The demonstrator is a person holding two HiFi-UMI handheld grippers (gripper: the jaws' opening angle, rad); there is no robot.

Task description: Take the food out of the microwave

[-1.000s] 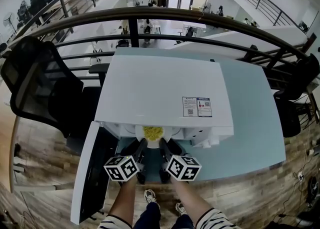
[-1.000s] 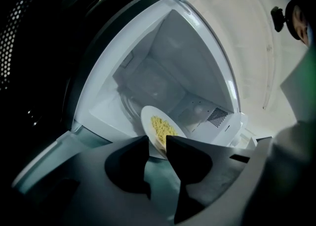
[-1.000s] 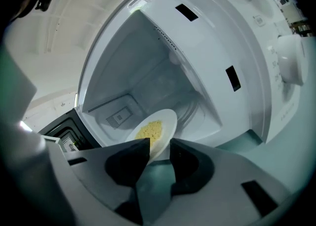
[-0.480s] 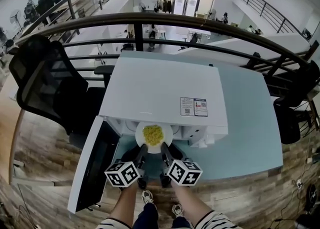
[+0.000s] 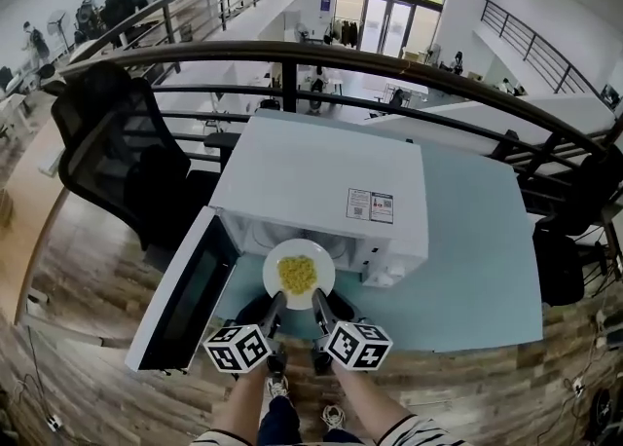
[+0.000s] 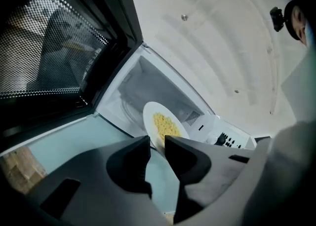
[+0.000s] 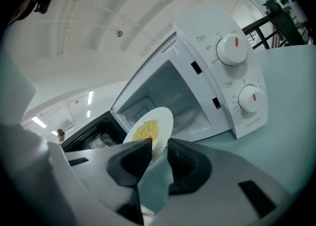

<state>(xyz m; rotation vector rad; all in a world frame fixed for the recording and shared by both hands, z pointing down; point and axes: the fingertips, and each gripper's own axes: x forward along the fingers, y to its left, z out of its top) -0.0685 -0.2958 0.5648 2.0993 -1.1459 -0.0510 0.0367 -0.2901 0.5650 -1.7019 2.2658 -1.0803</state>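
Observation:
A white plate (image 5: 276,263) of yellow food (image 5: 297,274) hangs in front of the open white microwave (image 5: 321,176), outside its cavity and above the table. My left gripper (image 5: 275,304) pinches the plate's near-left rim and my right gripper (image 5: 319,303) pinches its near-right rim. In the left gripper view the plate (image 6: 149,113) runs edge-on into the left gripper (image 6: 157,143) between both pads. The right gripper view shows the plate (image 7: 165,117) clamped the same way in the right gripper (image 7: 159,146). The plate looks about level.
The microwave door (image 5: 180,288) stands swung open to the left, beside my left gripper. Two dials (image 7: 232,50) sit on the microwave's right panel. The pale green table (image 5: 477,249) extends to the right. A black chair (image 5: 117,157) and a railing (image 5: 389,64) lie beyond.
Both grippers have drawn back toward me and slightly up, bringing the plate from inside the microwave's mouth to fully outside it.

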